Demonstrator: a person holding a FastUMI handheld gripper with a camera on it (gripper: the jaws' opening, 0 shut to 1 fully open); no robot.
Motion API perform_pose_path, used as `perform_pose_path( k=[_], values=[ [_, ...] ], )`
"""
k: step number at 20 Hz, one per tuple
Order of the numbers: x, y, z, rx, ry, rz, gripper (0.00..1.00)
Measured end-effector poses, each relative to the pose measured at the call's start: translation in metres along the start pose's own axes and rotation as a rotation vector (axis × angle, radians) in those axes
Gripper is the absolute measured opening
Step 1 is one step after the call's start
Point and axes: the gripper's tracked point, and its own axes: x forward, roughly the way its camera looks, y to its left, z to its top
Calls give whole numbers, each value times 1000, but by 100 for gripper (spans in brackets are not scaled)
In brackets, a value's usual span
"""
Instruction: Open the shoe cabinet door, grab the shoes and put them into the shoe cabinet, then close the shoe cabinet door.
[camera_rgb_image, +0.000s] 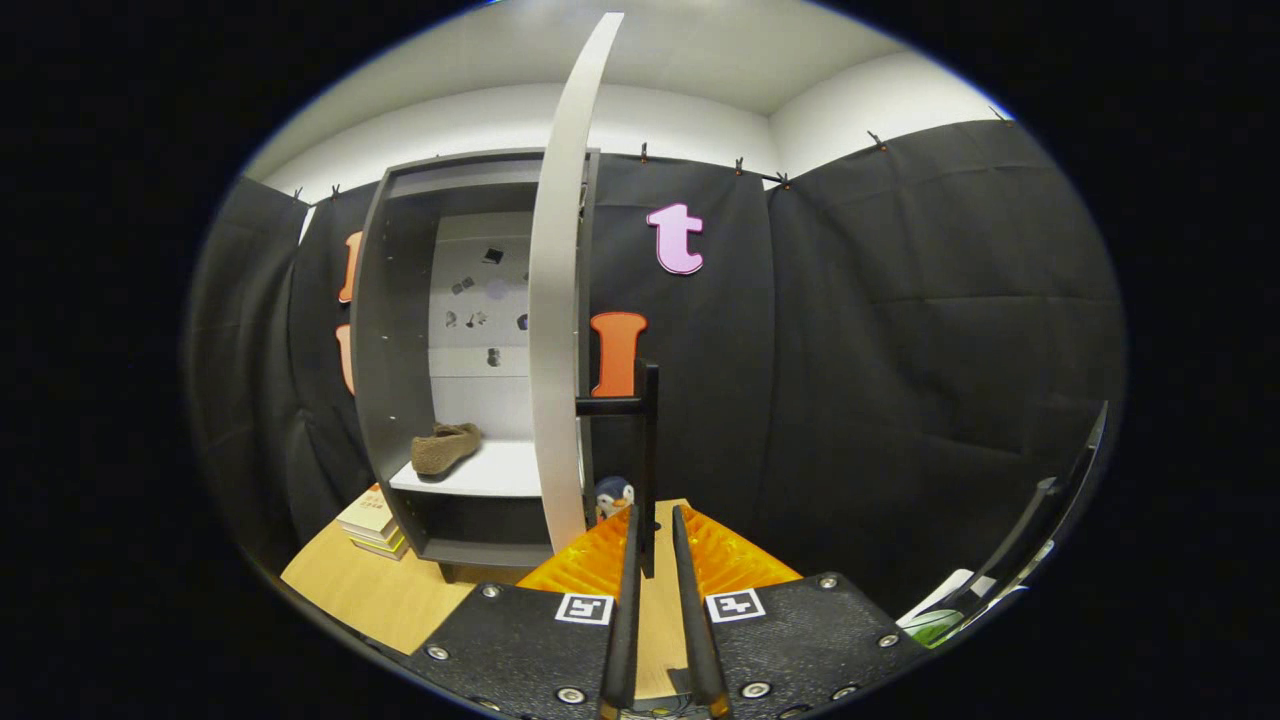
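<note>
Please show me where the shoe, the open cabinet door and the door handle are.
shoe (445, 447): gripper view, on its upper, on the cabinet shelf.
cabinet door (556, 330): gripper view, on its pale edge-on panel.
door handle (650, 440): gripper view, on its vertical bar, between the nearly closed fingers.

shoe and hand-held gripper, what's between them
Gripper view: the open door, seen edge-on, stands between the shoe on its shelf and the hand-held gripper, whose fingers flank the door's handle.
</note>
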Motion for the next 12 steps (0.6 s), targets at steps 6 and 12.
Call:
perform_pose_path(
  k=[6, 12],
  values=[
    [-13, 4, -1, 13, 9, 15, 21],
    [-54, 42, -9, 8, 13, 33, 20]
  ],
)
